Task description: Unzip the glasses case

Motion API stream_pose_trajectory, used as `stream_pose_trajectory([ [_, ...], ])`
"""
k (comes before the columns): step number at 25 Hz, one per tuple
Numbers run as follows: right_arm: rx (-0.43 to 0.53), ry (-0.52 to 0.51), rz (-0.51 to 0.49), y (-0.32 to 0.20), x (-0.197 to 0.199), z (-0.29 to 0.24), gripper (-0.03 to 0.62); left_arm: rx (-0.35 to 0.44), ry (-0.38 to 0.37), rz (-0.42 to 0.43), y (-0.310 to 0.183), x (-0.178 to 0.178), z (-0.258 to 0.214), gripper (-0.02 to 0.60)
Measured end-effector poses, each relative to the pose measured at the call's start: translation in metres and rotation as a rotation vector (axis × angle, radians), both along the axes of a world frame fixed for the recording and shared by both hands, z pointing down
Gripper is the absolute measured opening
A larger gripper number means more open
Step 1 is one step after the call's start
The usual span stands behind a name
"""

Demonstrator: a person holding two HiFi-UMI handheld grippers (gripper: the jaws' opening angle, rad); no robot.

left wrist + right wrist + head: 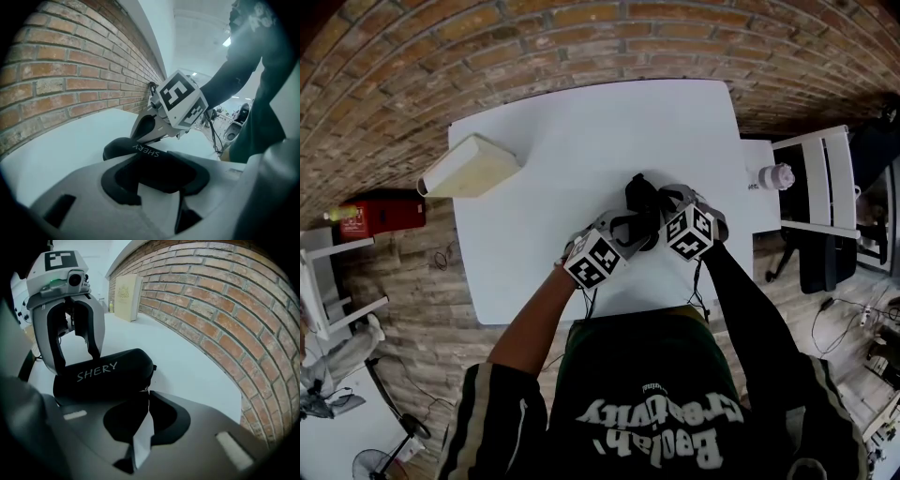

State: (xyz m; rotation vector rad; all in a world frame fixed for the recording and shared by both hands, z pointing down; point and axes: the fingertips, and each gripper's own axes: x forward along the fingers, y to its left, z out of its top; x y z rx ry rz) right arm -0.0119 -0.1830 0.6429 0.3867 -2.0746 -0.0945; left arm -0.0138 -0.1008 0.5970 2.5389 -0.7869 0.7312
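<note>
1. The case point(105, 376) is black and lies flat on the desk. The left tongs point(77, 361) straddle one end, and the right tongs point(146, 397) are at the other end.
2. It looks like a stiff moulded shell under a cloth skin. I judge it light and hard to damage, but likely to skate on the smooth top unless it is pinned.
3. The body is best held across its width to steady it. The pull belongs on the small zip tab at the seam. The zip may bind where it rounds the curved ends.
4. The left tongs are clamped across the case, with a pad on each long side. The right tongs are pressed together with their tips against the end seam. The tab is too small to tell whether it sits between them.
5. The desk point(581, 141) is white, smooth and bare round both tongs. A cream box point(473, 167) lies well beyond the left tongs, near the far corner.
6. A brick wall point(487, 47) runs past the desk ahead of the tongs. Out beyond the right tongs, a pale bottle point(775, 175) stands on a white side stand. The floor is wood plank.
</note>
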Motion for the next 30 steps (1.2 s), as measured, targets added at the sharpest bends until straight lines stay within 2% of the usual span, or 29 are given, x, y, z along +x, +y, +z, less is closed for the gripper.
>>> stream_pose_trajectory([
  [10,0.017,0.019,-0.06,-0.01,-0.007,0.001,0.02,-0.01,-0.005,0.003,0.0,0.0,0.001,0.178],
  [18,0.068,0.059,-0.164,-0.013,-0.013,0.001,0.018,-0.021,0.011,-0.021,-0.001,0.0,0.0,0.173],
  [20,0.057,0.057,-0.108,-0.013,-0.008,0.0,0.015,0.024,-0.031,-0.051,-0.006,-0.005,-0.005,0.183],
  [22,-0.009,0.042,0.028,-0.013,0.003,0.002,0.014,0.105,-0.076,-0.113,-0.014,-0.011,-0.014,0.293],
  [23,-0.063,0.026,0.113,-0.011,0.01,0.003,0.014,0.132,-0.083,-0.137,-0.017,-0.011,-0.019,0.327],
  [24,-0.115,0.007,0.193,-0.007,0.015,0.004,0.014,0.142,-0.087,-0.143,-0.017,-0.008,-0.02,0.338],
  [26,-0.181,-0.018,0.293,0.003,0.023,0.005,0.014,0.121,-0.134,-0.099,-0.009,0.001,-0.01,0.351],
  [28,-0.198,-0.024,0.32,0.014,0.028,0.004,0.014,0.091,-0.238,-0.054,-0.002,0.001,0.009,0.343],
  [29,-0.199,-0.025,0.324,0.02,0.03,0.004,0.014,0.083,-0.28,-0.049,0.0,-0.003,0.015,0.313],
  [30,-0.199,-0.026,0.327,0.025,0.033,0.003,0.014,0.08,-0.3,-0.056,0.0,-0.008,0.017,0.311],
])
